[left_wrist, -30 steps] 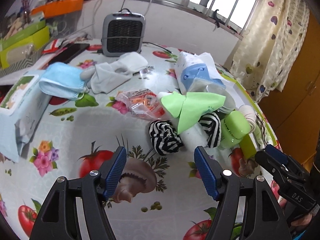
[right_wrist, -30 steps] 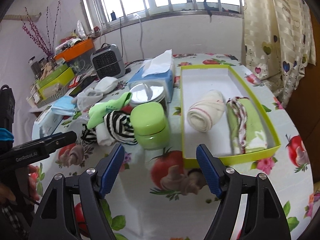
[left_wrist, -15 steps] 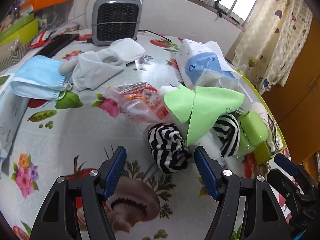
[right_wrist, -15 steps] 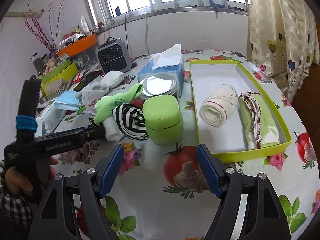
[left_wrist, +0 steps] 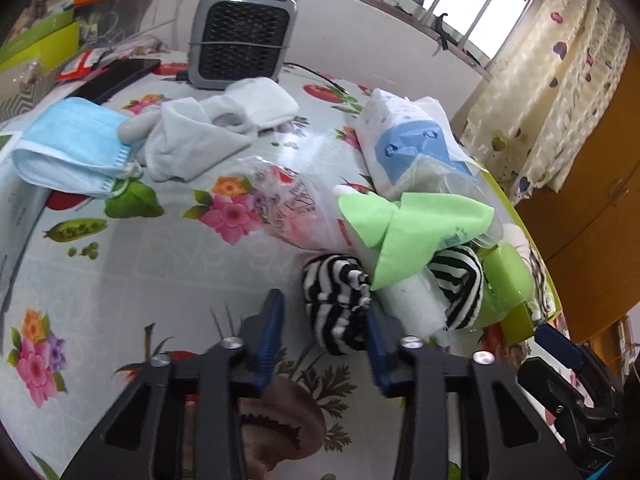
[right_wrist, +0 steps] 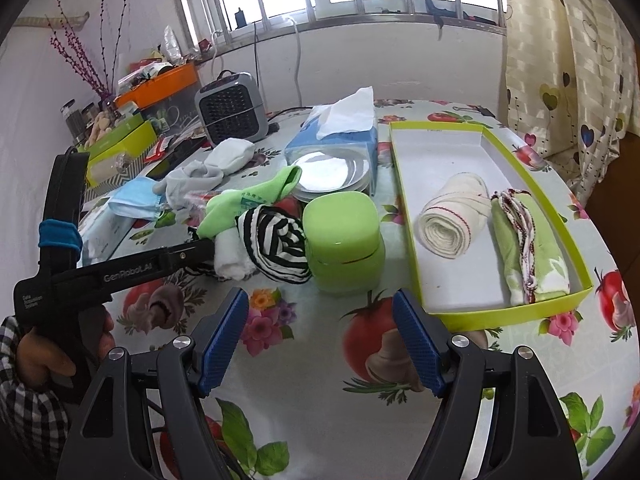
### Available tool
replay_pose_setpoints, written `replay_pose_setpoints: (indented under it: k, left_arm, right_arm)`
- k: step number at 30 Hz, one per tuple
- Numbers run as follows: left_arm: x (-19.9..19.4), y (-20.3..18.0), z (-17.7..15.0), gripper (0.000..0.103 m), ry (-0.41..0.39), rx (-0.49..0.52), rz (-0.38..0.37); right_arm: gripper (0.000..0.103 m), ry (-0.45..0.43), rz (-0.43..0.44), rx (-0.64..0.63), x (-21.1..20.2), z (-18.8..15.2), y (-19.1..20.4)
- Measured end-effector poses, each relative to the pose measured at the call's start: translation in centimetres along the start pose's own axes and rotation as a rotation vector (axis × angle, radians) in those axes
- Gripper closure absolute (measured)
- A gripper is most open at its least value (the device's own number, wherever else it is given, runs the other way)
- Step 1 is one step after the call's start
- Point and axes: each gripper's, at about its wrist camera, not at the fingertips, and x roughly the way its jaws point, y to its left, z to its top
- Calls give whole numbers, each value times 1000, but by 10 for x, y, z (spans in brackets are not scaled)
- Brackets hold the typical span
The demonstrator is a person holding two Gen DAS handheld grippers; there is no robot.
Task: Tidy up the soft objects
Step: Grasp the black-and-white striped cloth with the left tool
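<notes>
Your left gripper (left_wrist: 324, 320) has just been closing, and the striped sock (left_wrist: 336, 304) sits between its blue pads; the right pad (left_wrist: 374, 344) touches the sock's edge, the left pad (left_wrist: 272, 332) looks a little off it, so you cannot tell yet whether the grip is firm. The sock lies on the flowered table (left_wrist: 140, 264) at the near end of a heap: a green sock (left_wrist: 404, 236) drapes over a white roll (left_wrist: 412, 300), with a second striped bundle (left_wrist: 460, 284) behind and a green case (left_wrist: 508, 276) beside that. A plastic bag (left_wrist: 296, 212) lies just beyond, and further back a grey cloth (left_wrist: 200, 140), a blue mask (left_wrist: 72, 152) and a heater (left_wrist: 244, 36).

Your right gripper (right_wrist: 320, 336) hangs above bare tablecloth with its jaws wide apart and nothing between them. From that side your left hand (right_wrist: 44, 352) shows low at the left, its tool reaching toward the heap. The tray (right_wrist: 560, 232) stands to the right of the case, holding a rolled cream cloth (right_wrist: 452, 216) and a folded green cloth (right_wrist: 528, 252) side by side, touching. A tissue box (right_wrist: 336, 136) and plates (right_wrist: 332, 172) stand behind the case
</notes>
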Motion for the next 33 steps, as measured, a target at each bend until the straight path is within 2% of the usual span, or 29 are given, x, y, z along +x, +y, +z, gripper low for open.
replay_pose_setpoints:
  k: [1, 4, 12, 33]
  left_arm:
    - [1, 0, 0, 85, 8, -2, -5]
    - [2, 3, -1, 94, 13, -12, -6]
    - [-18, 19, -10, 95, -15, -15, 40]
    - [-80, 93, -52, 94, -64, -143, 184]
  right_arm:
    - [28, 1, 0, -1, 0, 0, 1]
    - [28, 0, 0, -7, 0, 2, 3]
    - [28, 9, 8, -30, 4, 3, 11]
    - [28, 31, 91, -174, 33, 14, 64]
